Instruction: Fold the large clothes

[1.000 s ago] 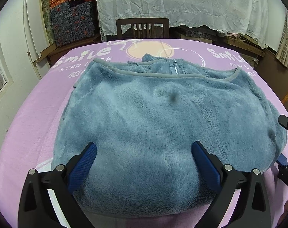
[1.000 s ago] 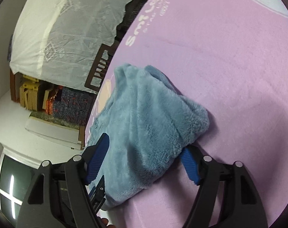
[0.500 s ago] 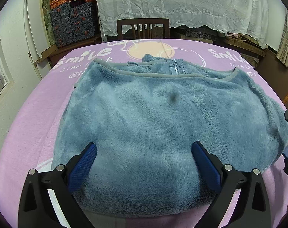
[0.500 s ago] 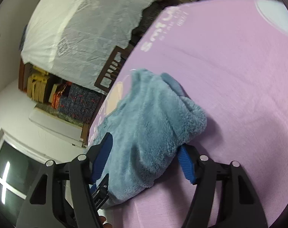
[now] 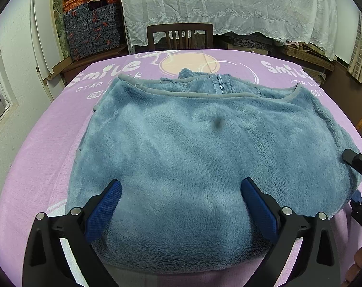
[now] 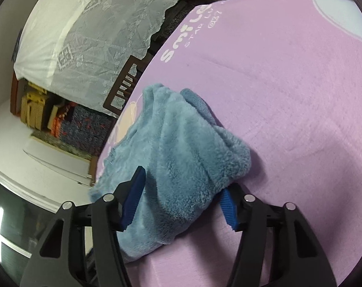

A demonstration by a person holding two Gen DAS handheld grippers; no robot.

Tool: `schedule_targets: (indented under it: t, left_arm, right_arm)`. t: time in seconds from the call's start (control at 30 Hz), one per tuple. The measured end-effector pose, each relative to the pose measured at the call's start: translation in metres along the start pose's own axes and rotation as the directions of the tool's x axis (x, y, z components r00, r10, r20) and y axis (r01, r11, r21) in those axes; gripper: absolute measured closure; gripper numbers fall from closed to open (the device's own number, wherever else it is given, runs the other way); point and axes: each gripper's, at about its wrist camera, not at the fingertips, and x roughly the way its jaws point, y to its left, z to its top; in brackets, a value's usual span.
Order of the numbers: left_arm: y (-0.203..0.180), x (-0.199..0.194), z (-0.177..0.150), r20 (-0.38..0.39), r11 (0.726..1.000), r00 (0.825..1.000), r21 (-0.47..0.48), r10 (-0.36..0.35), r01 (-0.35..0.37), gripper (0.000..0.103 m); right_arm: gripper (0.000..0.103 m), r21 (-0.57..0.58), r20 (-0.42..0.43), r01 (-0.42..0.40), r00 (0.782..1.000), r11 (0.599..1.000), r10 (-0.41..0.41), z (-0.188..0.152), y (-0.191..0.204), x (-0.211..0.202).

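A blue-grey fleece garment (image 5: 192, 157) with a zipper at its far edge lies folded on the purple table cover (image 5: 37, 148). My left gripper (image 5: 179, 191) is open, its blue pads low over the garment's near edge, fleece between them. My right gripper (image 6: 181, 189) is open around the garment's right side fold (image 6: 185, 157), which bulges up between the pads; one pad lies under the fold, the other above it. Part of the right gripper (image 5: 357, 165) shows at the right edge of the left wrist view.
A wooden chair (image 5: 179, 35) stands behind the table's far edge. A white lace curtain (image 5: 228, 4) hangs behind it. Patterned boxes (image 5: 92, 31) and white boards (image 5: 42, 38) stand at the back left. Bare purple cover (image 6: 288, 95) spreads to the right of the garment.
My right gripper has tilted, pushed further onto the garment's side fold and narrowed its jaws around it. The left gripper and the garment's body have barely moved.
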Motion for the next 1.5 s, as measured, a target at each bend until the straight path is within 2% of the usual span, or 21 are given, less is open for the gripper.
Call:
schedule_targets:
  t: [0.17, 0.27, 0.33, 0.43, 0.57, 0.7, 0.83, 0.9, 1.1, 1.23, 1.3, 1.4, 1.5]
  left_arm:
    - [0.002, 0.000, 0.002, -0.007, 1.000, 1.000, -0.003, -0.008, 0.008, 0.003]
    - [0.012, -0.004, 0.009, -0.011, 0.998, 0.999, -0.044, -0.046, 0.046, 0.003]
    - [0.024, -0.013, 0.018, 0.019, 0.993, 0.997, -0.089, -0.073, 0.075, 0.003]
    - [0.038, -0.024, 0.035, 0.073, 0.990, 0.995, -0.117, -0.074, 0.082, 0.003]
    - [0.054, -0.009, 0.043, 0.023, 0.971, 0.988, -0.182, -0.155, 0.157, 0.003]
    - [0.044, 0.009, 0.035, -0.021, 0.986, 0.996, -0.143, -0.091, 0.087, 0.003]
    - [0.018, 0.018, 0.026, -0.040, 0.999, 0.998, -0.002, 0.049, -0.049, 0.003]
    - [0.012, 0.022, 0.022, -0.026, 0.996, 0.996, 0.026, 0.084, -0.083, 0.003]
    - [0.019, 0.020, 0.021, -0.043, 0.998, 0.997, 0.001, 0.060, -0.060, 0.003]
    - [0.033, 0.005, 0.032, -0.016, 0.998, 1.000, -0.068, -0.012, 0.011, 0.003]
    - [0.034, 0.008, 0.039, -0.007, 0.998, 1.000, -0.067, -0.007, 0.006, 0.003]
    - [0.031, 0.027, 0.044, -0.048, 0.998, 0.999, -0.064, -0.015, 0.012, 0.003]
    - [0.014, 0.036, 0.038, -0.033, 0.998, 0.998, 0.022, 0.059, -0.058, 0.003]
  right_arm:
    - [0.049, -0.028, 0.016, 0.018, 1.000, 0.999, -0.018, -0.001, 0.001, 0.003]
    - [0.050, 0.002, 0.024, 0.002, 1.000, 1.000, -0.002, -0.001, -0.002, 0.002]
    - [0.050, 0.036, 0.016, -0.023, 1.000, 0.999, 0.023, -0.002, -0.004, 0.001]
    - [0.050, 0.056, 0.002, -0.043, 0.999, 0.998, 0.043, -0.002, -0.004, 0.003]
    - [0.051, 0.054, 0.011, -0.040, 0.999, 0.998, 0.039, 0.002, -0.002, 0.006]
    - [0.051, 0.036, 0.013, -0.033, 0.999, 0.999, 0.032, 0.007, 0.000, 0.011]
    - [0.051, 0.009, 0.023, -0.014, 1.000, 1.000, 0.014, 0.008, 0.004, 0.014]
    - [0.052, 0.011, 0.029, -0.012, 0.999, 1.000, 0.012, 0.008, 0.004, 0.014]
    - [0.052, 0.037, 0.050, -0.016, 0.999, 0.999, 0.014, 0.009, 0.002, 0.014]
    - [0.047, 0.012, 0.043, -0.012, 0.999, 1.000, 0.012, 0.011, 0.006, 0.017]
    - [0.047, 0.019, 0.048, -0.023, 0.999, 1.000, 0.022, 0.013, 0.005, 0.018]
    - [0.047, 0.021, 0.053, -0.028, 0.998, 0.999, 0.027, 0.016, 0.004, 0.019]
    - [0.047, 0.011, 0.058, -0.020, 0.998, 1.000, 0.019, 0.017, 0.006, 0.022]
